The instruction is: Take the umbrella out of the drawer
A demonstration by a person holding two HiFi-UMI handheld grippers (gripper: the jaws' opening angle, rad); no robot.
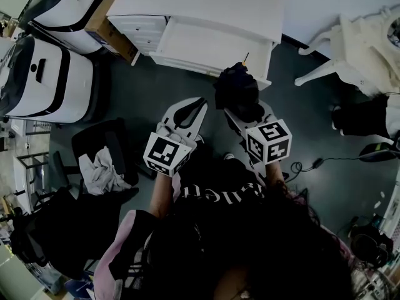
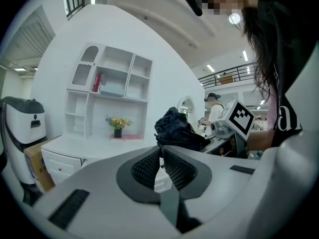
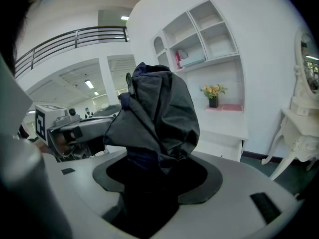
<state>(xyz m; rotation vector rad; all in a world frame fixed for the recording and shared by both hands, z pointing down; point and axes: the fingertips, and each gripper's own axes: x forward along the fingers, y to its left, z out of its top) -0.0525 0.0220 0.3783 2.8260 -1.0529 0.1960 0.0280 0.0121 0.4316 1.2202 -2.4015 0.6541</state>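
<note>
My right gripper [image 1: 245,112] is shut on a dark folded umbrella [image 1: 237,91], held in the air just in front of the white desk's open drawer [image 1: 206,45]. In the right gripper view the umbrella [image 3: 157,113] bulges up out of the jaws and hides the pads of the right gripper [image 3: 154,168]. The left gripper [image 1: 197,107] hangs beside it to the left, shut with nothing in it. In the left gripper view the ribbed pads of the left gripper [image 2: 160,151] meet, and the umbrella [image 2: 177,128] shows just beyond them.
A white desk [image 1: 200,5] runs along the far side, with a cardboard box [image 1: 109,30] at its left. Two white machines [image 1: 44,74] stand at the left and a white chair [image 1: 350,42] at the right. A black chair with a cloth [image 1: 100,161] and floor cables [image 1: 306,164] lie nearby.
</note>
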